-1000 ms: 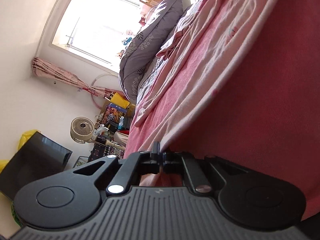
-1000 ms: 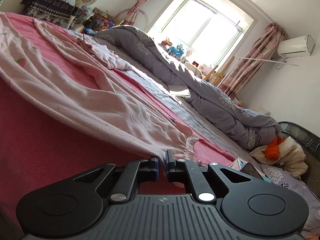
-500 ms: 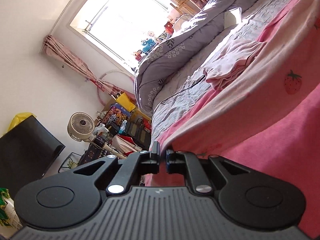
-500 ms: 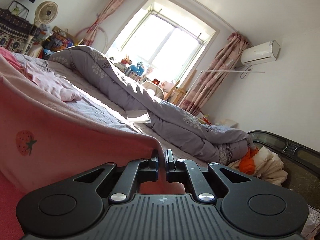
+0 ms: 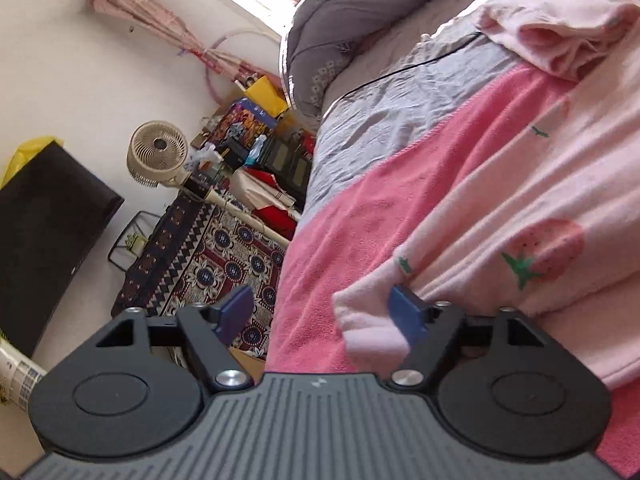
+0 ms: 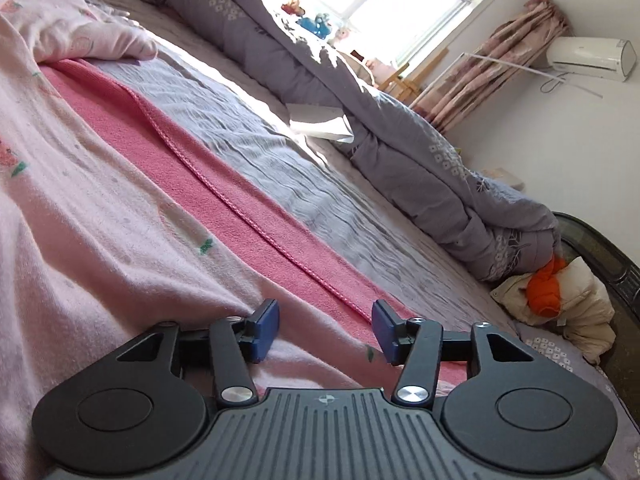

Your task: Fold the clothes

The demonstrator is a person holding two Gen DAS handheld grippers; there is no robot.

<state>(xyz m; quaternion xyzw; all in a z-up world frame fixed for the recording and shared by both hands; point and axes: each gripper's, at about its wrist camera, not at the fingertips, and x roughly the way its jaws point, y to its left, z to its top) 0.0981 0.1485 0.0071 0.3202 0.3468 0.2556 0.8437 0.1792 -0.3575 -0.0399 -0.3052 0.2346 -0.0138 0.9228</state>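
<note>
1. Pale pink garment (image 5: 520, 184) with strawberry prints lies spread on a darker pink blanket (image 5: 360, 216) that covers the near part of the bed; in the right wrist view the same garment (image 6: 100, 216) fills the left side, its edge running beside the blanket's (image 6: 256, 208) stitched hem.
2. Left tool (image 5: 322, 314) has just been opening, and its blue pads stand wide apart; a folded corner of the garment lies between them, against the right-hand pad, with nothing clamped.
3. Right tool (image 6: 325, 330) has also just been opening; its pads stand apart over the garment's edge and the blanket, and neither pad presses the cloth.
4. Grey sheet (image 6: 280, 168) shows beyond the blanket, and a bunched grey quilt (image 6: 380, 128) lies along the far side of the bed under the window.
5. Another crumpled pale pink piece (image 5: 560, 36) rests farther up the bed.
6. Beside the bed, a round fan (image 5: 157, 153) stands near a patterned rug (image 5: 216, 264).
</note>
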